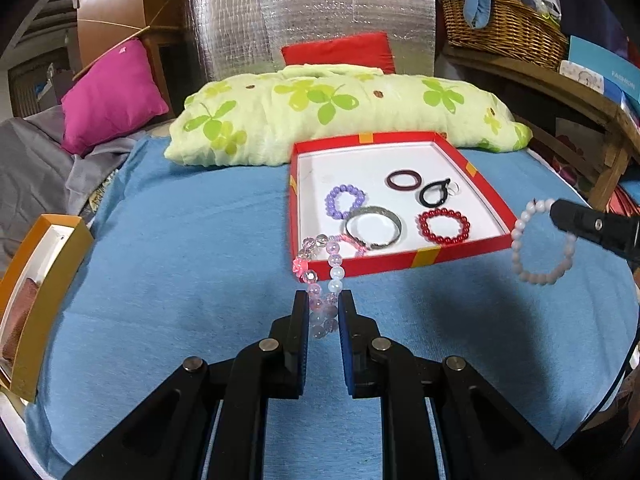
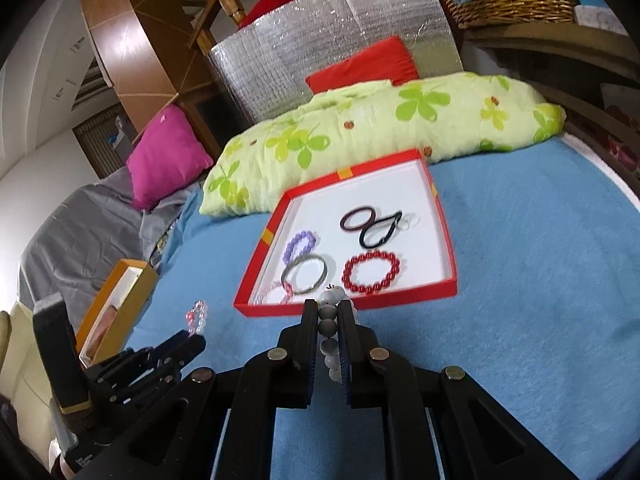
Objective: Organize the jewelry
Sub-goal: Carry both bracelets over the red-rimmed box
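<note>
My left gripper (image 1: 323, 300) is shut on a pink and clear bead bracelet (image 1: 334, 258), held just in front of the red tray's (image 1: 384, 265) near edge. My right gripper (image 2: 329, 309) is shut on a white bead bracelet (image 2: 329, 326), also before the tray (image 2: 400, 303); it shows in the left wrist view (image 1: 540, 278) at the right. In the tray lie a purple bead bracelet (image 1: 332, 200), a silver bangle (image 1: 396, 226), a red bead bracelet (image 1: 444, 240), a dark red ring (image 1: 404, 174), a black hair tie (image 1: 426, 200) and a thin pink bracelet (image 1: 354, 242).
The tray sits on a blue blanket (image 1: 192, 256). A green flowered pillow (image 1: 312, 112) lies behind it, a magenta cushion (image 1: 108, 96) at the left. A yellow box (image 1: 40, 280) stands at the left edge. A wicker basket (image 1: 504, 28) sits on a wooden shelf at the right.
</note>
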`<move>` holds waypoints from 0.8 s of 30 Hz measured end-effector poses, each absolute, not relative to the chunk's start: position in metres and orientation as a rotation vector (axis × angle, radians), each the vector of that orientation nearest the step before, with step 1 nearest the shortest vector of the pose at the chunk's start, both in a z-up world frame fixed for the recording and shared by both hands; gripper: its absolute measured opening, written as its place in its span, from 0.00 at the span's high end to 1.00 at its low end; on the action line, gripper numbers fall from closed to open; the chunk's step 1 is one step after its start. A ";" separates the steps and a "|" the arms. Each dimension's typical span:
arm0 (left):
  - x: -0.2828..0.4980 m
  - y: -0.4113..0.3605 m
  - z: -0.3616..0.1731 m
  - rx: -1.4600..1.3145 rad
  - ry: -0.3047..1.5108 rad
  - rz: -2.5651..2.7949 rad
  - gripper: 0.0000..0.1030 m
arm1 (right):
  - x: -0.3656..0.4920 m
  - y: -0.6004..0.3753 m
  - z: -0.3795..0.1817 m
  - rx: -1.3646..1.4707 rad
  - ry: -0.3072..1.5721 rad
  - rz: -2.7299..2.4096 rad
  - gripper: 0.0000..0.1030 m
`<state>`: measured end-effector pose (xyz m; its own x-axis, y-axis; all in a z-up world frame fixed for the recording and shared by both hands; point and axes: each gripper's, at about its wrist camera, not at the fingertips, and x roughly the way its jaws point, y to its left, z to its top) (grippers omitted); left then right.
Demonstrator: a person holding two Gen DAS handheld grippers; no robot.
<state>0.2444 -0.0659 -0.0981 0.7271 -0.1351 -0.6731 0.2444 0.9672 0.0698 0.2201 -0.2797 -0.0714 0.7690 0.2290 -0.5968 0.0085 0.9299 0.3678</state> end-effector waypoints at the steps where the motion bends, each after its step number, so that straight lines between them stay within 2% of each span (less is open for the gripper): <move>1: 0.245 -0.065 -0.095 0.159 0.723 -0.207 0.85 | 0.221 -0.281 -0.068 0.369 0.679 0.121 0.90; 24: 0.331 -0.094 -0.045 0.179 0.631 -0.204 0.85 | 0.335 -0.296 -0.013 0.416 0.573 0.115 0.90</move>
<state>0.3308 -0.0936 -0.0450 0.7884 -0.1339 -0.6004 0.2426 0.9646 0.1034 0.3348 -0.2955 -0.0135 0.8362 0.2196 -0.5025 0.0089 0.9107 0.4129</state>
